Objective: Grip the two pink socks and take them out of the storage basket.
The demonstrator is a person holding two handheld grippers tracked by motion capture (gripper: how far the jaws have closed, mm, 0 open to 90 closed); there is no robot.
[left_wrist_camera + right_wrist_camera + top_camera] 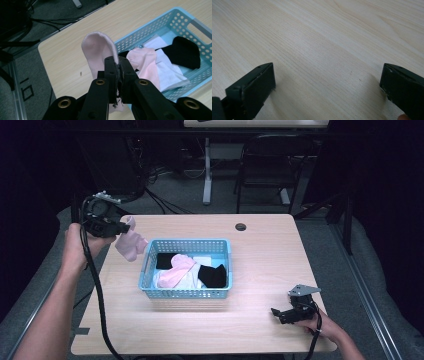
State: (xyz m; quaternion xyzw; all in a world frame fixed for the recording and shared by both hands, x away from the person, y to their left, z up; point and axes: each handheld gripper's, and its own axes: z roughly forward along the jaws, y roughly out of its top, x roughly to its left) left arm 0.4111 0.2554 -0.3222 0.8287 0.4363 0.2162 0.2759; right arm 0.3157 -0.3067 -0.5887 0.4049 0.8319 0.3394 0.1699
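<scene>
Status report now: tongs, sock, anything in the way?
Left tongs shut on pink sock, lifted beside basket. Right tongs open, resting on table. Nothing blocking.

Light wood table [260, 325]; blue basket [186, 293] of socks resting near centre.

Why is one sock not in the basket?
The left gripper holds a pink sock in the air beside the blue basket. The other socks lie jumbled inside. Nothing looks broken or spilled.

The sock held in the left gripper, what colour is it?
Pale pink. The sock shows best in the left gripper view, pinched between the black fingers.
</scene>
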